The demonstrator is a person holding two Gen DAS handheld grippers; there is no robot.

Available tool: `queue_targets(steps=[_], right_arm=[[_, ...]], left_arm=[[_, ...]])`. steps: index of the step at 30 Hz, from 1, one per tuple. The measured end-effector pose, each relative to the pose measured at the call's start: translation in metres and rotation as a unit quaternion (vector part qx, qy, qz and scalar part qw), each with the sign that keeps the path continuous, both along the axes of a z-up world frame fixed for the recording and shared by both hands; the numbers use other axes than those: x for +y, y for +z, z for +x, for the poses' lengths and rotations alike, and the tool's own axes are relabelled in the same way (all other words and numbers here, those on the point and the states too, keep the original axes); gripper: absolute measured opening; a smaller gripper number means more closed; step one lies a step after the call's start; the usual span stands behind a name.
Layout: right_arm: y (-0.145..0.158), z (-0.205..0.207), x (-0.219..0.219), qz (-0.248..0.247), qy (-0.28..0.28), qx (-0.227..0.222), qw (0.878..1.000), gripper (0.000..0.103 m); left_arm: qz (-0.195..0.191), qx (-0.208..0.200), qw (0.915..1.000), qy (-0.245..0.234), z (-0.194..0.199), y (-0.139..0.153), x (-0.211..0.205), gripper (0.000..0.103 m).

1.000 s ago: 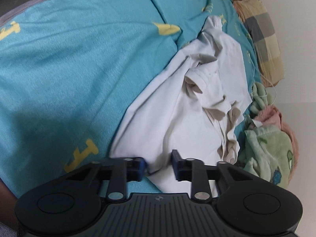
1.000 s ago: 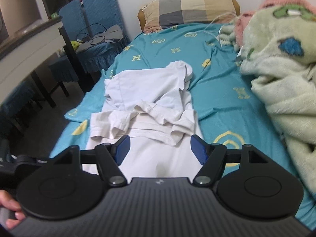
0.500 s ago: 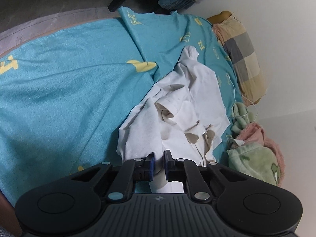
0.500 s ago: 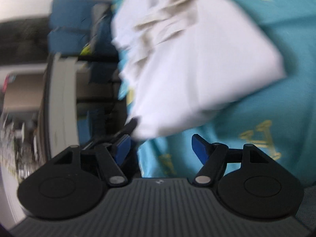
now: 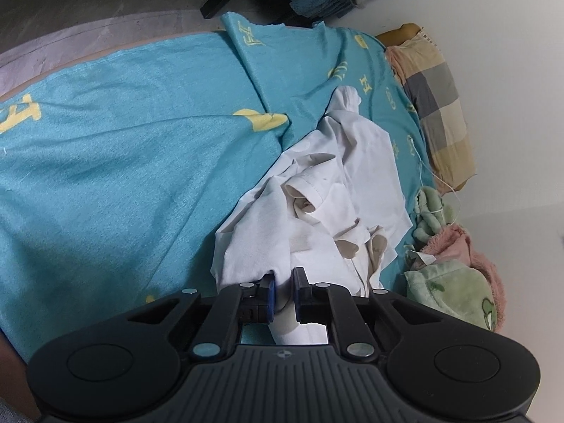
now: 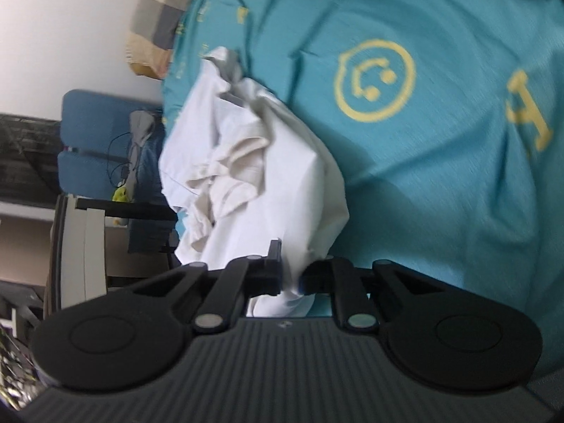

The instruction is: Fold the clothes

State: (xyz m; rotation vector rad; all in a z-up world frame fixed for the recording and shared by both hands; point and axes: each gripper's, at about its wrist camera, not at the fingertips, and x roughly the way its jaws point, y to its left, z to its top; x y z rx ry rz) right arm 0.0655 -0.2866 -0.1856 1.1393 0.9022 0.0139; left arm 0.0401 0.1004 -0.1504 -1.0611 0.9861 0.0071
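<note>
White shirt [image 5: 352, 190] lies crumpled on the bed, on the teal sheet [image 5: 123, 162], bunched lengthwise with a sleeve rolled up mid-pile. Near hem is lifted into both claws.

Left claw [image 5: 283, 294]: fingers nearly closed, pinching a fold of the shirt's near edge; cloth runs between the pads and down under the body. Camera tilted, looking along the bed toward the pillow.

Right claw [image 6: 292, 275]: fingers drawn in, pinching the other corner of the same edge; white fabric fills the gap. View rolled about a quarter turn and motion-blurred.

Around: checked pillow [image 5: 437, 105] at the bed head, green and pink blanket [image 5: 454, 278] heaped beside the shirt against the wall, thin white cord [image 5: 423, 162] trailing near the pillow. Blue chair [image 6: 98, 141] with cables beside the bed in the right view.
</note>
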Motion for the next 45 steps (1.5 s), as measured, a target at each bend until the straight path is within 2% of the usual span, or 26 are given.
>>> queue_targets(steps=[2, 5, 7, 9, 11, 14, 16, 18, 19, 21, 24, 29, 32, 36, 42, 45], right_arm=[[0.0, 0.003, -0.002, -0.006, -0.001, -0.003, 1.0, 0.011], [0.0, 0.003, -0.005, -0.009, -0.004, -0.001, 1.0, 0.011], [0.0, 0.004, -0.006, -0.006, -0.006, -0.001, 1.0, 0.011], [0.0, 0.003, -0.006, 0.001, -0.008, -0.004, 1.0, 0.011], [0.001, 0.003, -0.007, 0.009, -0.01, -0.008, 1.0, 0.011], [0.001, 0.002, -0.009, 0.016, -0.016, -0.011, 1.0, 0.011], [0.0, 0.002, -0.011, 0.024, -0.02, -0.009, 0.999, 0.011], [-0.002, 0.001, -0.013, 0.034, -0.025, -0.009, 0.999, 0.011], [-0.003, 0.0, -0.014, 0.036, -0.027, -0.012, 0.999, 0.011], [-0.001, -0.001, -0.015, 0.035, -0.031, -0.017, 0.999, 0.011], [0.011, 0.002, -0.016, 0.032, -0.027, -0.032, 0.999, 0.01], [0.056, -0.005, -0.014, 0.015, -0.021, -0.082, 0.996, 0.009], [0.084, -0.02, -0.014, 0.015, -0.014, -0.107, 0.994, 0.009], [0.116, -0.058, -0.013, 0.003, -0.008, -0.128, 0.992, 0.009], [0.128, -0.115, -0.018, -0.008, -0.013, -0.136, 0.991, 0.009], [0.13, -0.142, -0.021, -0.011, -0.017, -0.136, 0.991, 0.009]], left_arm=[[-0.004, 0.014, 0.9999, -0.004, 0.002, -0.005, -0.002, 0.014], [-0.012, 0.044, 0.9989, -0.009, 0.003, -0.015, -0.004, 0.027], [-0.014, 0.065, 0.9977, -0.013, 0.005, -0.023, -0.006, 0.048], [-0.023, 0.08, 0.9964, -0.013, 0.008, -0.031, -0.007, 0.054], [-0.032, 0.089, 0.9955, -0.012, 0.01, -0.038, -0.008, 0.054], [-0.027, 0.073, 0.9969, -0.005, 0.011, -0.038, -0.009, 0.049], [-0.023, 0.062, 0.9978, 0.0, 0.012, -0.037, -0.009, 0.033], [-0.022, 0.053, 0.9984, 0.0, 0.014, -0.036, -0.011, 0.021], [-0.023, 0.047, 0.9986, 0.001, 0.015, -0.035, -0.011, 0.016], [-0.021, 0.023, 0.9995, -0.002, 0.016, -0.026, -0.011, 0.013], [-0.025, -0.014, 0.9996, -0.004, 0.018, -0.007, -0.009, 0.011], [-0.035, -0.057, 0.9977, -0.007, 0.011, 0.048, -0.007, 0.009], [-0.043, -0.072, 0.9964, -0.009, -0.009, 0.081, -0.004, 0.009], [-0.021, -0.086, 0.9959, -0.018, -0.051, 0.119, -0.003, 0.009], [0.003, -0.078, 0.9967, -0.022, -0.125, 0.136, 0.004, 0.009], [0.004, -0.075, 0.9971, -0.016, -0.144, 0.139, 0.015, 0.005]])
